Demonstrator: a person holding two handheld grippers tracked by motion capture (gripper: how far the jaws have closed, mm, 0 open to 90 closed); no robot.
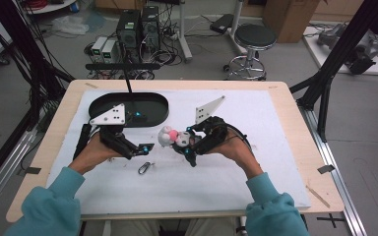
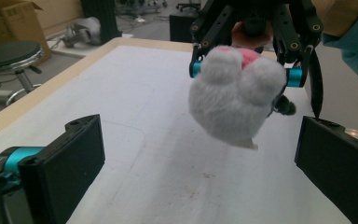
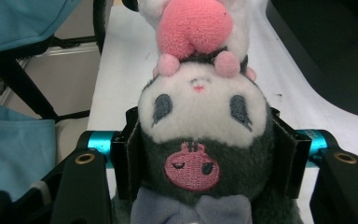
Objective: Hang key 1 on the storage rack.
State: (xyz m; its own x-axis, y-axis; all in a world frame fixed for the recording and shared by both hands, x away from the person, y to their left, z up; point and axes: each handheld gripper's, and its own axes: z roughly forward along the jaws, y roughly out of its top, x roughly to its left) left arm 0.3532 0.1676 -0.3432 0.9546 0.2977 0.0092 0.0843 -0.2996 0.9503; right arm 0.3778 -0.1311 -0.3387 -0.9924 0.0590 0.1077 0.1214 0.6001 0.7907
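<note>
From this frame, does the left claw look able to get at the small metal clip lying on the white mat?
Probably yes. The left claw is open and holds nothing, and the small metal clip lies on bare white mat just below it. The right claw is shut on the white-and-black plush toy, off to one side.

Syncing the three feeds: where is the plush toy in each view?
High view: plush toy at table centre, clamped in the right gripper.
Left gripper view: upper centre-right, white furry underside hanging from the right gripper above the white table cover.
Right gripper view: fills the centre, face between the black jaws, pink part on top.
Shared landmark: the white table cover.
</note>
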